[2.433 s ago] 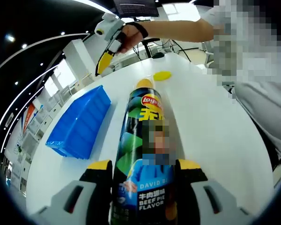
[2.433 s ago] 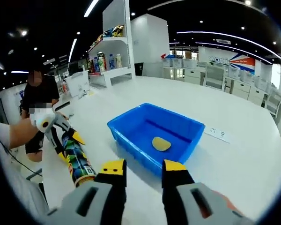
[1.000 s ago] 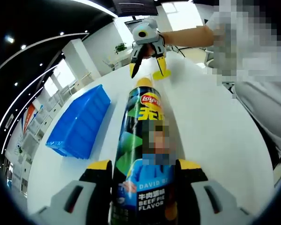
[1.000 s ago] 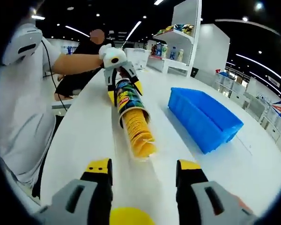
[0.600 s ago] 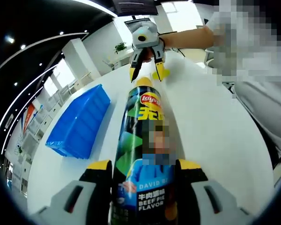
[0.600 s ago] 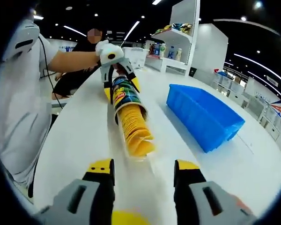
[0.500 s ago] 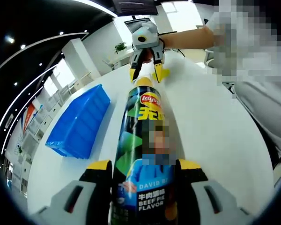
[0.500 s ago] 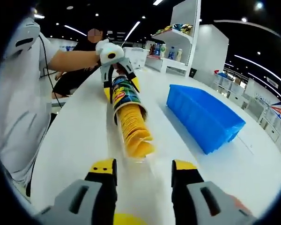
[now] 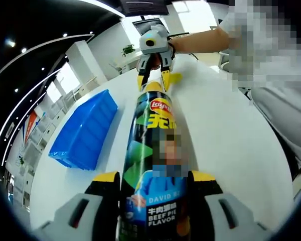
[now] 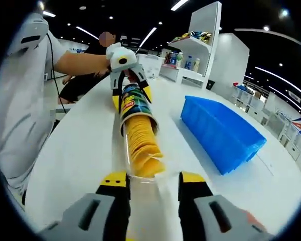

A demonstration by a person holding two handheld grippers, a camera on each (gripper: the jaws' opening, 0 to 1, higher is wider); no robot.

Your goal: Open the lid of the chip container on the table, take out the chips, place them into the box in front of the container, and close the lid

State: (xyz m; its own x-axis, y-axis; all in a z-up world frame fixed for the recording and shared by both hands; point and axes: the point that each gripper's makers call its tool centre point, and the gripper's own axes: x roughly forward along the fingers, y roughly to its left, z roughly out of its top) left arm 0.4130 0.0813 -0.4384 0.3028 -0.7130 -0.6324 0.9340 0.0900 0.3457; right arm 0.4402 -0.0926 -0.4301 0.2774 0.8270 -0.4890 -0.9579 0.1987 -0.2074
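The chip can [image 9: 153,150] lies on its side on the white table [image 9: 226,140], and my left gripper [image 9: 153,178] is shut on its base end. From its mouth a stack of yellow chips [image 10: 140,143] slides out in a clear plastic tray [image 10: 143,175]. My right gripper [image 10: 153,178] is open, one jaw on each side of the tray's near end, with a small gap on the right. In the left gripper view the right gripper [image 9: 153,78] straddles the can's mouth. The yellow lid [image 9: 175,77] lies on the table just behind it. The blue box [image 10: 220,133] stands beside the can [image 10: 133,103].
The blue box [image 9: 85,133] is left of the can in the left gripper view. A person's arm [image 9: 200,40] and body [image 9: 276,100] lie along the right side. Another person sits behind the table's far end [image 10: 85,83]. Shelves with goods [image 10: 190,55] stand beyond.
My right gripper has moved in toward the can's mouth and its jaws have narrowed around the clear tray's end. The left gripper and can have stayed still.
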